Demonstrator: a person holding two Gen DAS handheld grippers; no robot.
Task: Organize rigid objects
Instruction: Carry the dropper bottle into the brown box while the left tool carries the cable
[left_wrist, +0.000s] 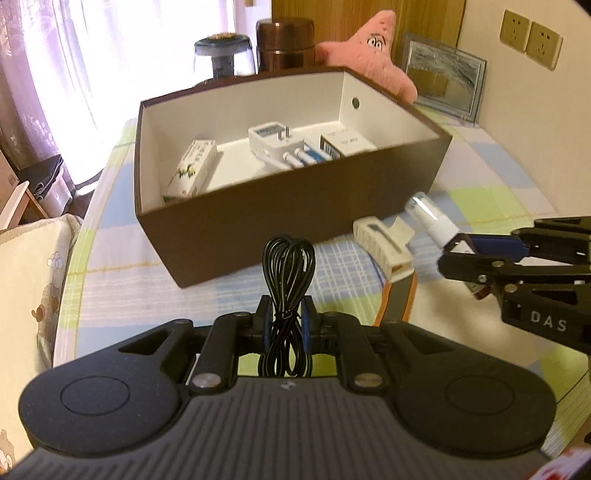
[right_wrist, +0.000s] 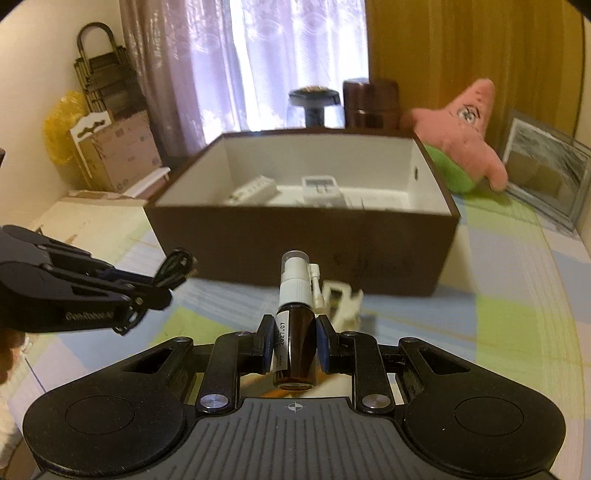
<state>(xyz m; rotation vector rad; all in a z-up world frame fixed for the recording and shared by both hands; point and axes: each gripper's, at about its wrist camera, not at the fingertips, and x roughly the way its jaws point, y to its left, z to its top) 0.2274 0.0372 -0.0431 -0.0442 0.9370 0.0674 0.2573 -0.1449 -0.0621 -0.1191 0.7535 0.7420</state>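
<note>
Both loads hang short of the brown box (left_wrist: 295, 221), on its near side. The left gripper (left_wrist: 287, 325) has its fingers clamped on a coiled black cable (left_wrist: 288, 266); the right gripper (right_wrist: 293, 343) pinches a spray bottle (right_wrist: 295, 306), long axis pointing boxward.

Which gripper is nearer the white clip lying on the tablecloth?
Right. The right gripper, holding the spray bottle, is just beside the white clip; the left gripper, holding the black cable, is farther off.
</note>
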